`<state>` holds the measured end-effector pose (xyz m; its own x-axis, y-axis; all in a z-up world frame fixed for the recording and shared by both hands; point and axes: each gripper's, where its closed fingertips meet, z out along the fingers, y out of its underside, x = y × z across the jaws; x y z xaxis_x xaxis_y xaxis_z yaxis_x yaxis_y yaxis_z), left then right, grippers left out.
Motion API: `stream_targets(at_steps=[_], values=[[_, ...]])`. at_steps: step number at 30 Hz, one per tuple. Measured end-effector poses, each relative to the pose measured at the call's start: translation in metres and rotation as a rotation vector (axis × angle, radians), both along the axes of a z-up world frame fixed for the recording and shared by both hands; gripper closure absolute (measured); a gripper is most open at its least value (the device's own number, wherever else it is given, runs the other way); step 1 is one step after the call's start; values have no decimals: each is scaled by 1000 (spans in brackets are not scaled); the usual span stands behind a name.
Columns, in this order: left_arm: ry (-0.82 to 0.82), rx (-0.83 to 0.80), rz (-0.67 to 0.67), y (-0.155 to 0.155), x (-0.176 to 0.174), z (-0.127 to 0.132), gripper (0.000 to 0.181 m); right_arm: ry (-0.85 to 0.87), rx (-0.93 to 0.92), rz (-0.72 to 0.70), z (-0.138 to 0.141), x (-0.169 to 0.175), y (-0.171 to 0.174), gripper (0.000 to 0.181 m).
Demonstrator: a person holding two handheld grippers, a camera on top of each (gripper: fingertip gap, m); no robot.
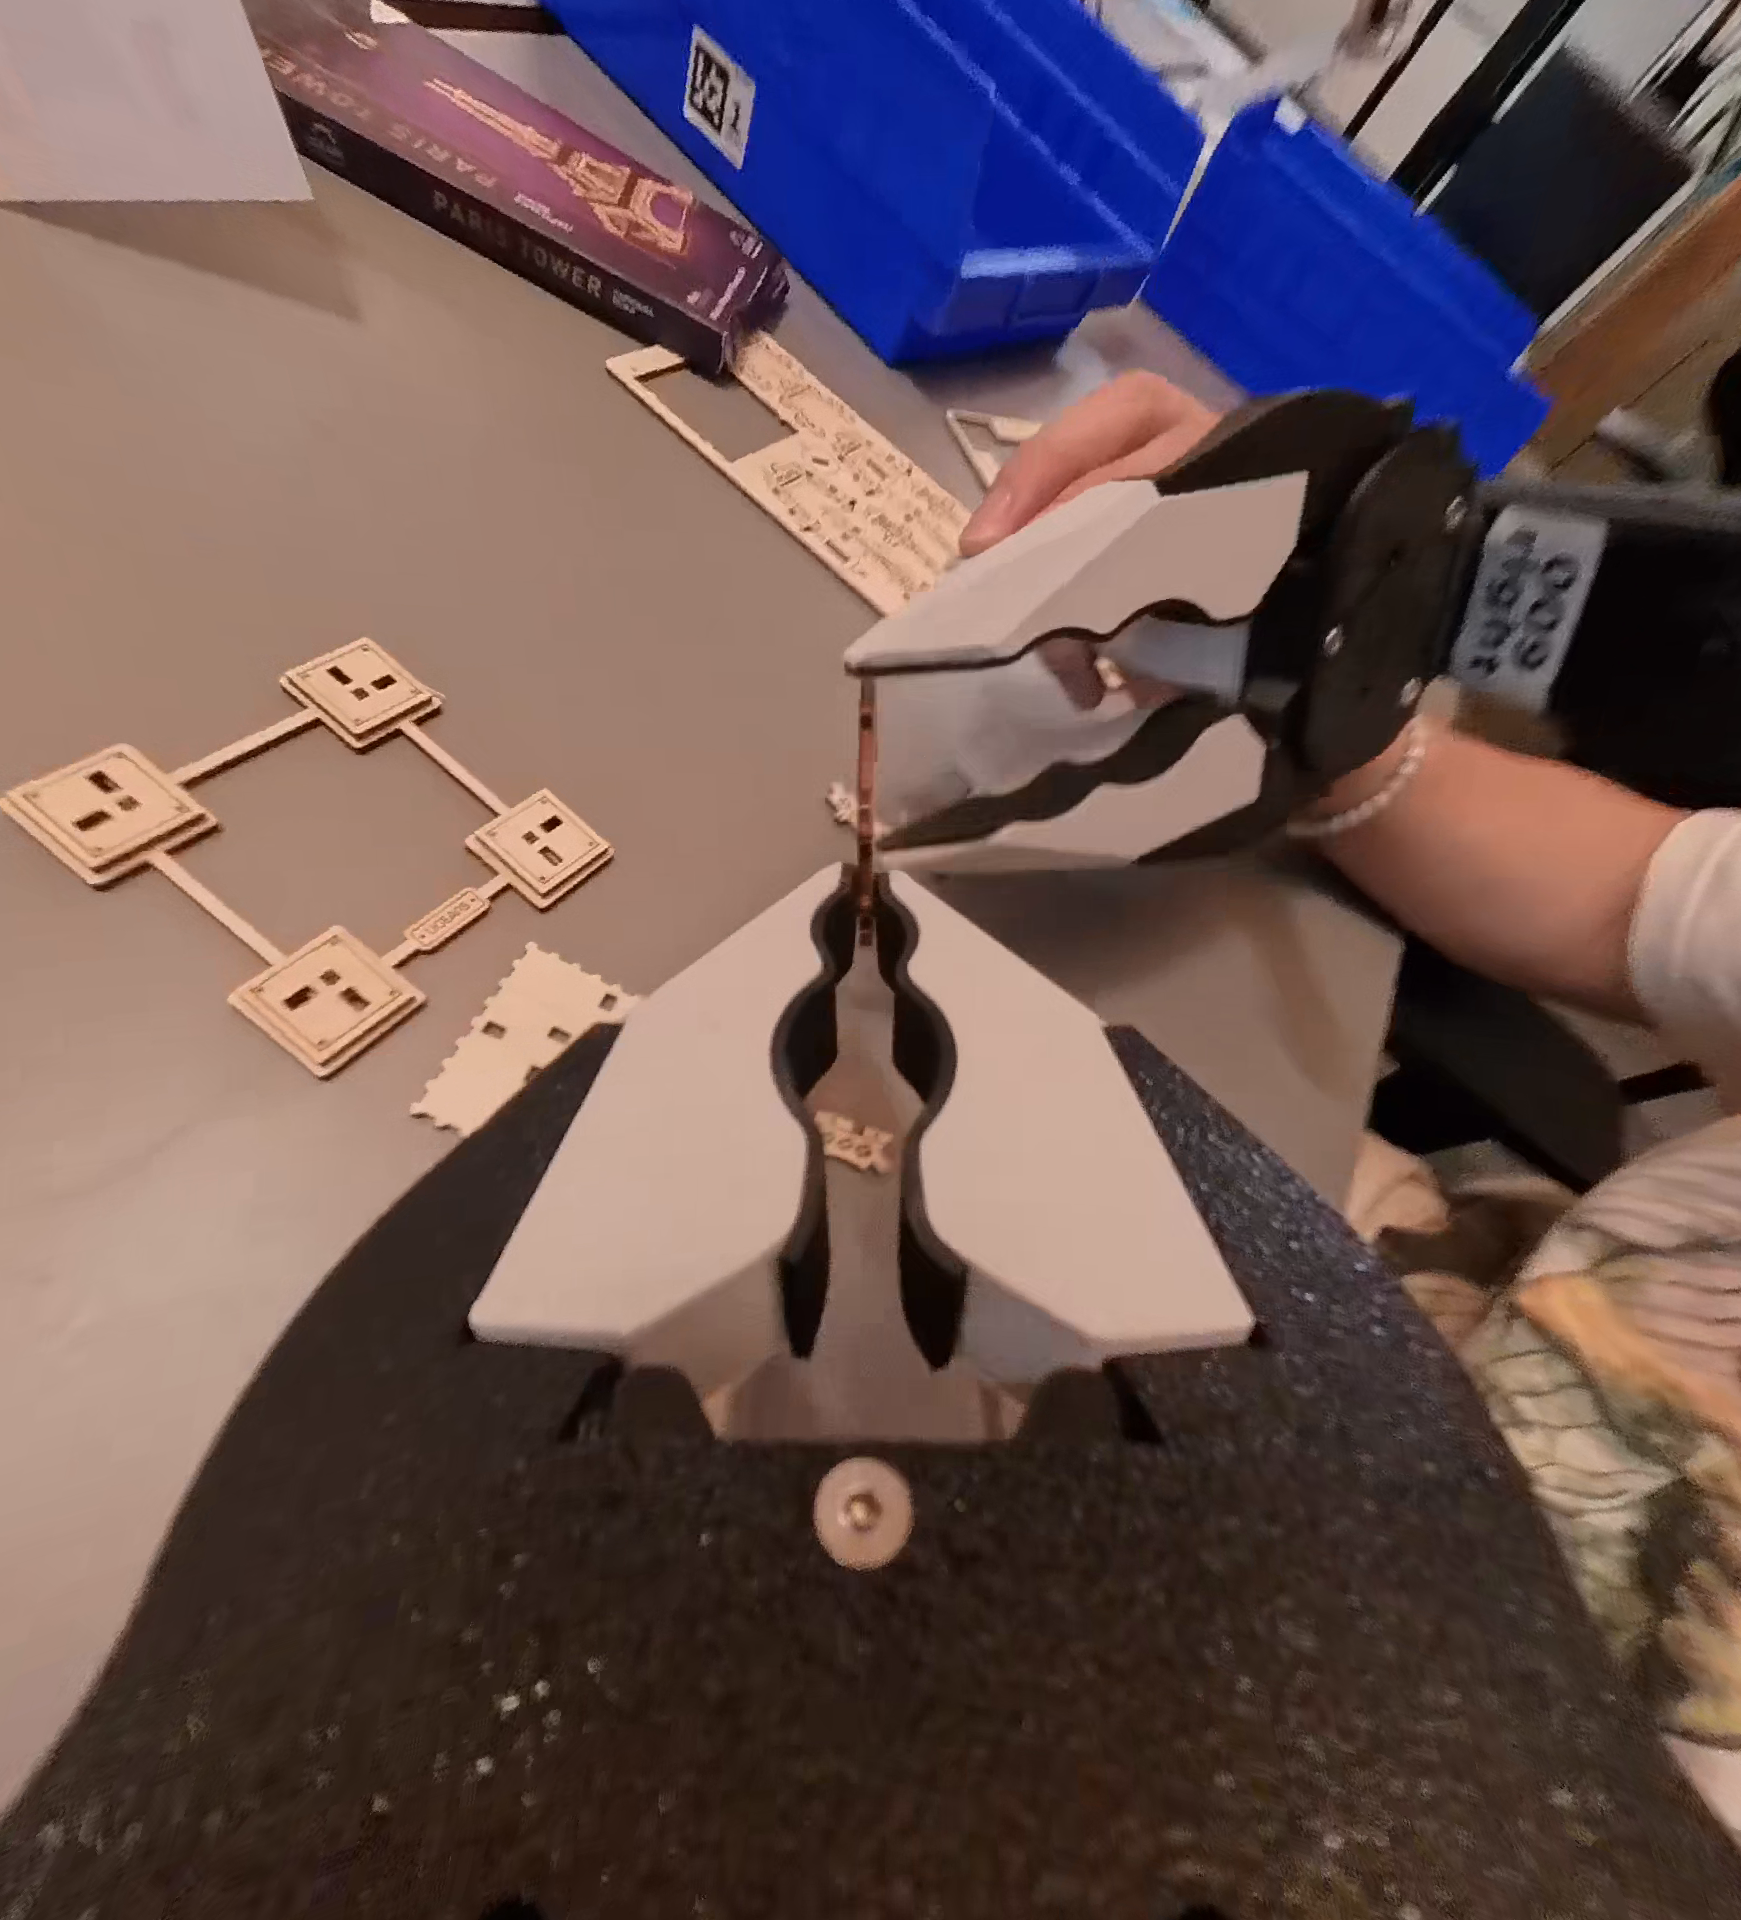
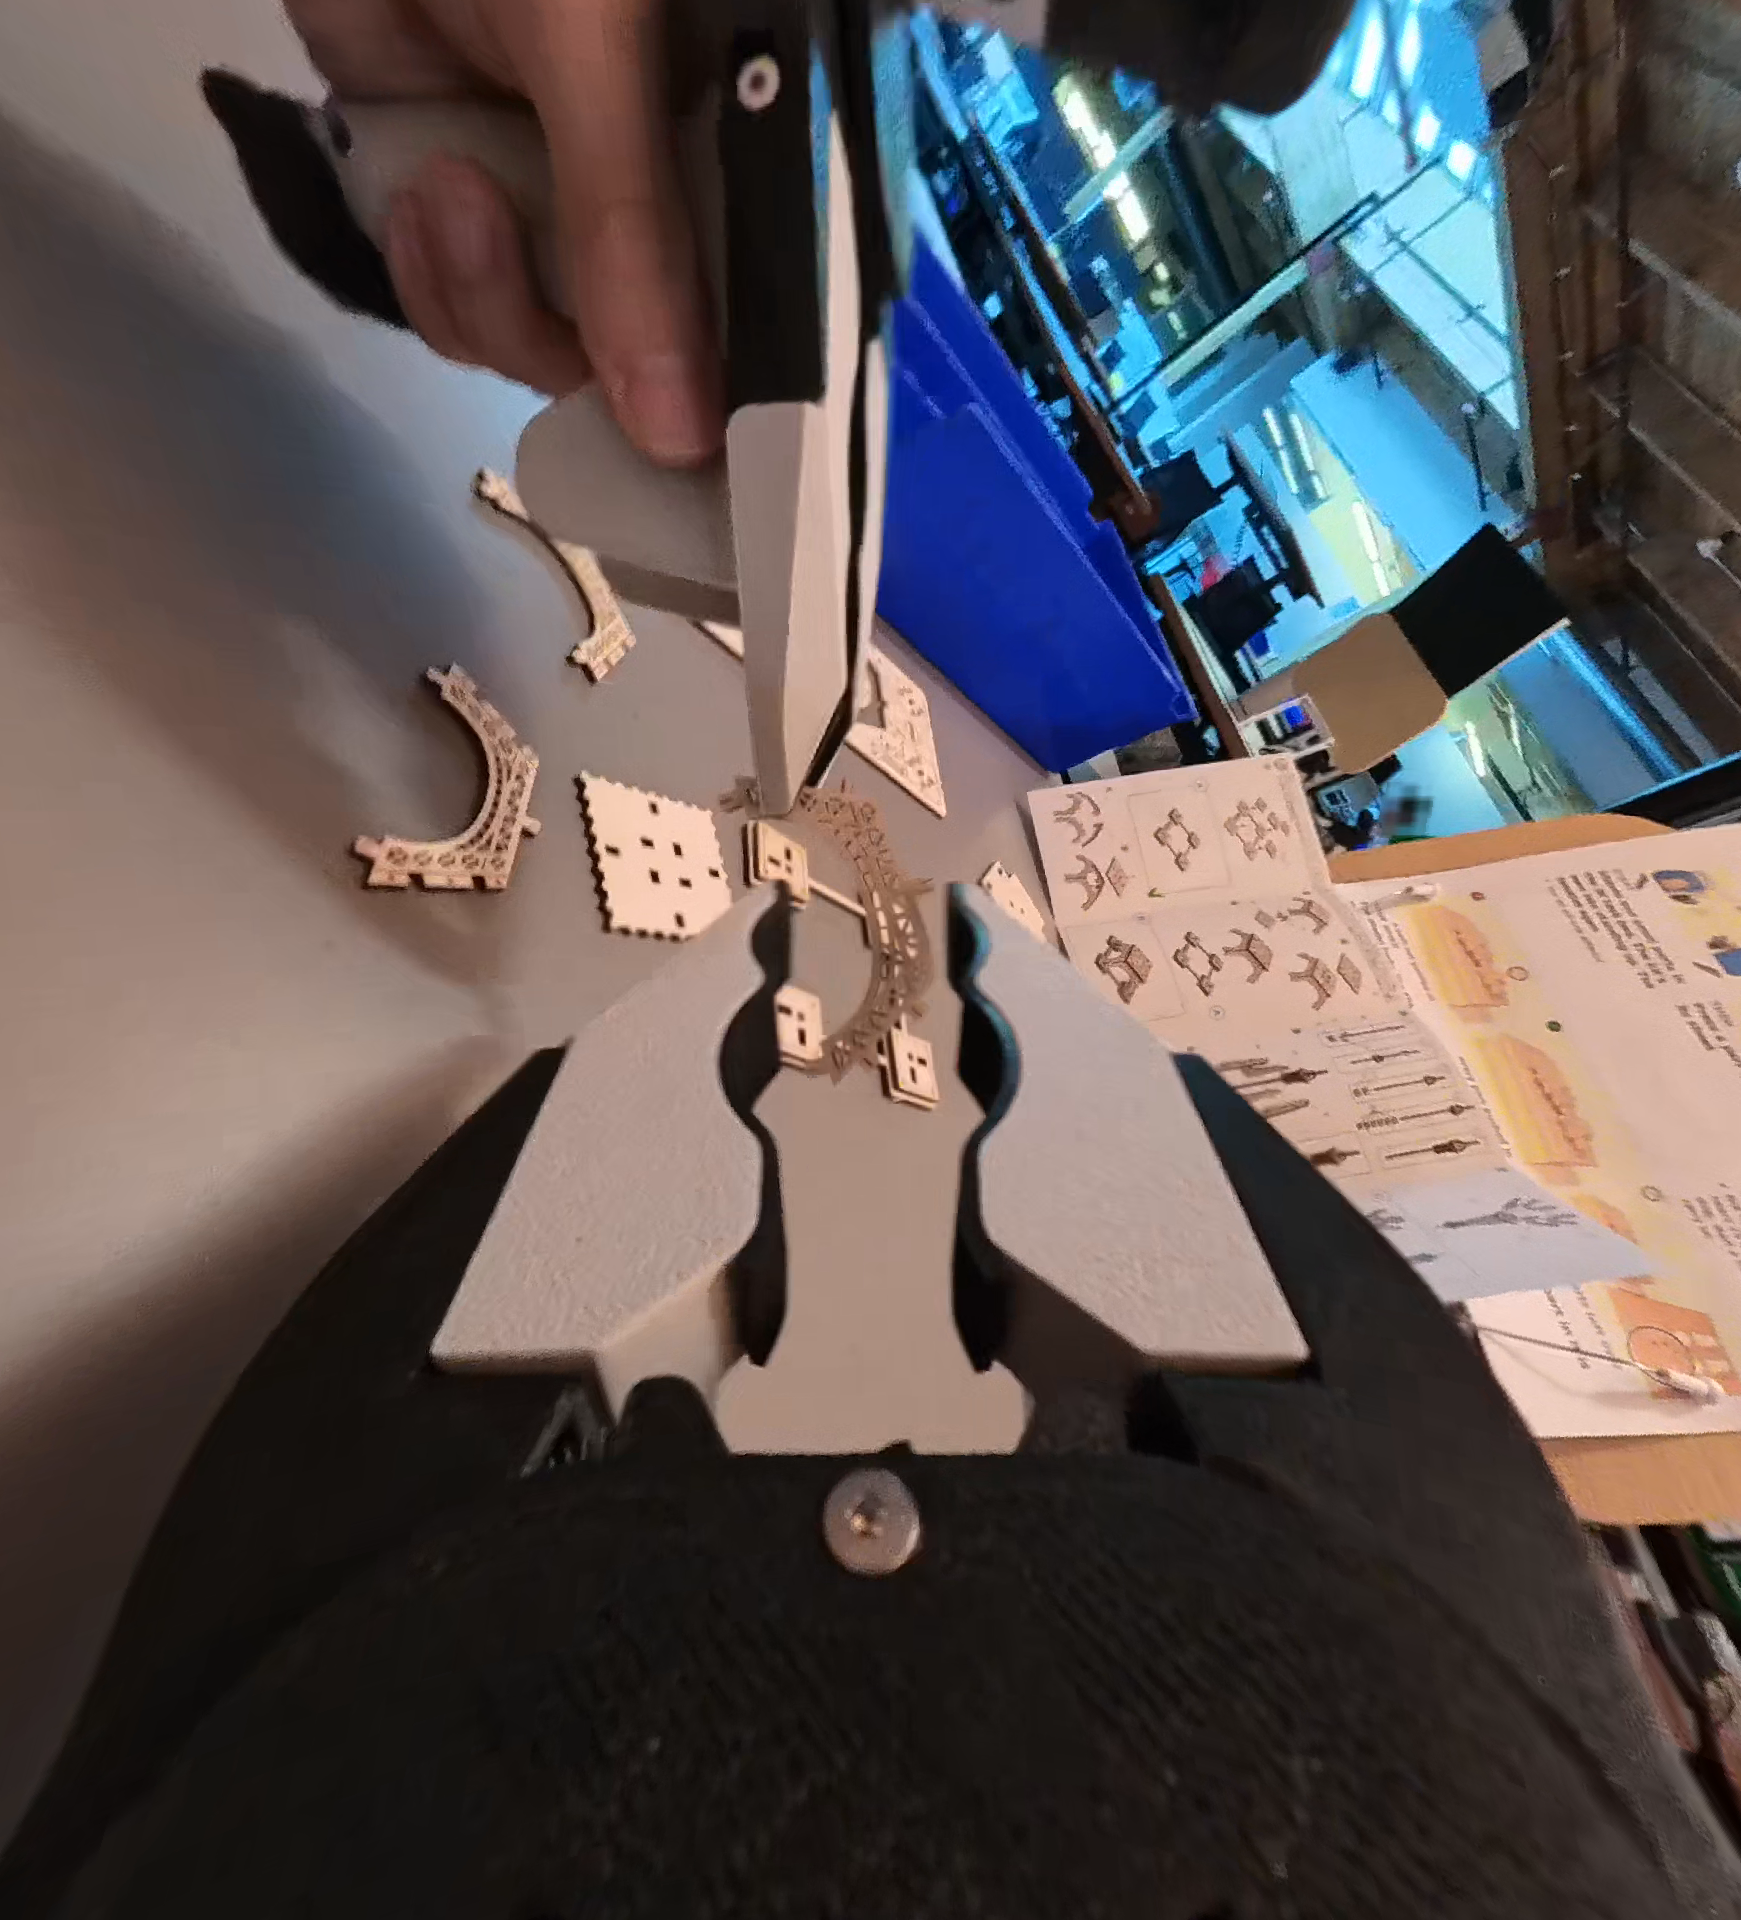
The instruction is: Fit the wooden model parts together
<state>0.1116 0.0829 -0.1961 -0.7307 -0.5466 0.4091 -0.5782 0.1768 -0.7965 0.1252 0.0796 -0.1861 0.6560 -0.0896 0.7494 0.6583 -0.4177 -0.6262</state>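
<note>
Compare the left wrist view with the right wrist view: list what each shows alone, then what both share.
Left only: the purple box. Right only: instruction sheets and two loose arches. Both: the base frame, the toothed square plate, blue bins, and the arch piece pinched in the left gripper.

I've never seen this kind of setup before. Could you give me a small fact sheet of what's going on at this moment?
Left gripper: shut on a curved wooden arch, holding it above the table
Right gripper: open, its fingers on either side of the arch, not clamping it
Table: square base frame, toothed square plate, two spare arches
Also present: instruction sheets, blue bins
Stage: arch not yet fitted to the frame
</note>
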Motion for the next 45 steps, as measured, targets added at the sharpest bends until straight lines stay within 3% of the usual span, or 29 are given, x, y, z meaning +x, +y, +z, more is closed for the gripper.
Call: stream_targets(at_steps=[4, 11, 19, 32, 37, 39, 45], values=[[55, -37, 5, -4, -2, 0, 181, -41, 36, -11, 7, -1, 4, 137], [85, -6, 25, -8, -3, -7, 181, -131, -81, 1, -9, -5, 9, 162], [84, 2, 57, -5, 1, -9, 181, -149, -99, -23, -12, 2, 9, 168], [94, -77, 84, -3, 6, -3, 181, -15, 13, -29, -7, 8, 6, 170], [95, -90, 105, -5, 8, -2, 181, -88, 4, -50, -5, 10, 5, 170], [96, -91, 109, -5, 8, -3, 181, -119, 24, -71, -1, 12, 4, 161], [105, -100, 113, -5, 9, -2, 181, -126, 44, -40, 1, 8, 6, 157]])
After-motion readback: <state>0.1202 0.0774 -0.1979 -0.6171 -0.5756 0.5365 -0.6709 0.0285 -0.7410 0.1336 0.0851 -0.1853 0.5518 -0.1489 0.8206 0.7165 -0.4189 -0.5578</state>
